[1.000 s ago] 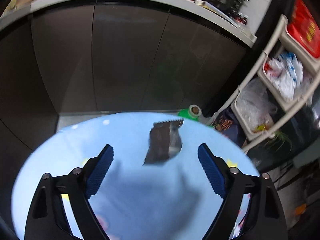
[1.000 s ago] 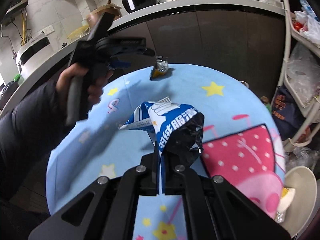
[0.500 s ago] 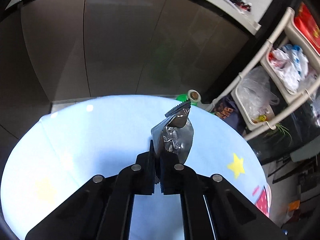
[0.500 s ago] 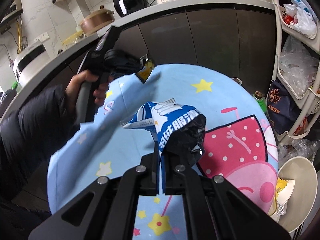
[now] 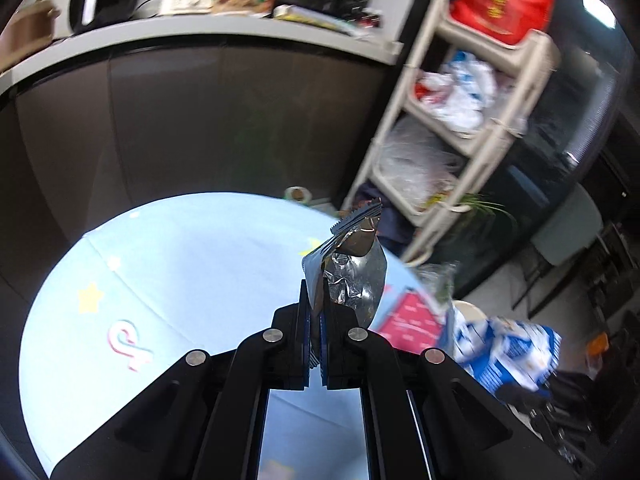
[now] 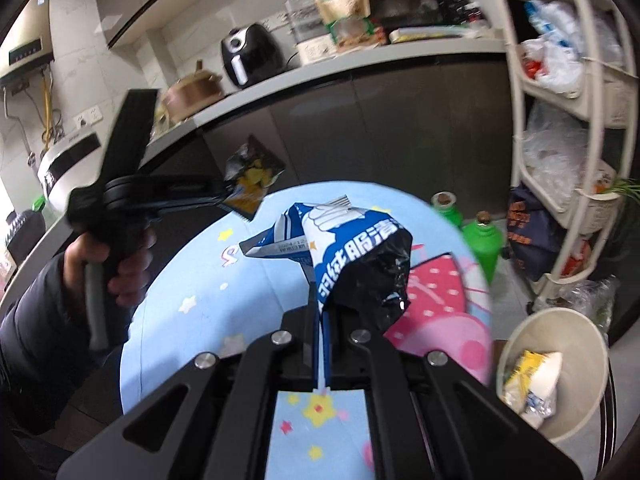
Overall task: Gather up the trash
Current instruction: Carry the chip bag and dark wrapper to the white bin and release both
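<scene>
My left gripper (image 5: 317,312) is shut on a small silver foil wrapper (image 5: 352,272) and holds it in the air above the round table (image 5: 180,264). From the right wrist view the same wrapper (image 6: 253,178) shows its black and yellow printed side, pinched in the left gripper (image 6: 226,194). My right gripper (image 6: 320,320) is shut on a blue, white and black snack bag (image 6: 352,256) lifted over the table; the bag also shows in the left wrist view (image 5: 508,352). A cream waste bin (image 6: 560,364) with trash inside stands on the floor at the right.
The table has a light blue cartoon cloth (image 6: 192,320). Green bottles (image 6: 486,244) stand on the floor beyond it. A cream shelf rack (image 6: 568,120) with plastic bags is on the right. Dark cabinets under a counter (image 5: 200,32) with appliances run behind.
My left gripper closed on the foil wrapper, lifted it off the table and swung right. My right gripper raised the snack bag and moved toward the bin side.
</scene>
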Action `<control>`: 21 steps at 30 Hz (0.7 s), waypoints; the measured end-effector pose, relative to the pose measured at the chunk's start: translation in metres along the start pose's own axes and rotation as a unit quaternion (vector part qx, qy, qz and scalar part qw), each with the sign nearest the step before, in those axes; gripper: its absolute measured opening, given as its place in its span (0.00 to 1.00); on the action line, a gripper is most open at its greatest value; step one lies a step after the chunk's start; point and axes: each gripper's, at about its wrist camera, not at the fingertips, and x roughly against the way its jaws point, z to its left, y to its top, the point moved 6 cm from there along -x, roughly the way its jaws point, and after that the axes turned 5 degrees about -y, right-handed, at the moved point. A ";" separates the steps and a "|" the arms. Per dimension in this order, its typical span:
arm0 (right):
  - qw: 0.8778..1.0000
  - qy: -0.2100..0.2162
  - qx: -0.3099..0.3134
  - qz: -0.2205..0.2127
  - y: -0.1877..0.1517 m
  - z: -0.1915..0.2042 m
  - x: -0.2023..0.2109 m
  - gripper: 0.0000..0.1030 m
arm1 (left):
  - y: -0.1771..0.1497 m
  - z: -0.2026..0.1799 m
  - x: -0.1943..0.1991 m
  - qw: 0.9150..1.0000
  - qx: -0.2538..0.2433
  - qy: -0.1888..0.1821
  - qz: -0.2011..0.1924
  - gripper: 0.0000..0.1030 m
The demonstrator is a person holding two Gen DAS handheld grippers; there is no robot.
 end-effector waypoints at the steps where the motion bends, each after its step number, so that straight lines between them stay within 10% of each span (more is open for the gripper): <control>1: 1.000 -0.006 -0.003 -0.005 -0.001 -0.007 0.008 0.03 | -0.001 -0.012 0.004 1.000 -0.006 -0.008 -0.001 0.03; 21: 0.980 -0.140 -0.138 -0.029 -0.069 -0.184 0.100 0.04 | -0.057 -0.217 -0.053 0.982 -0.114 -0.129 0.076 0.03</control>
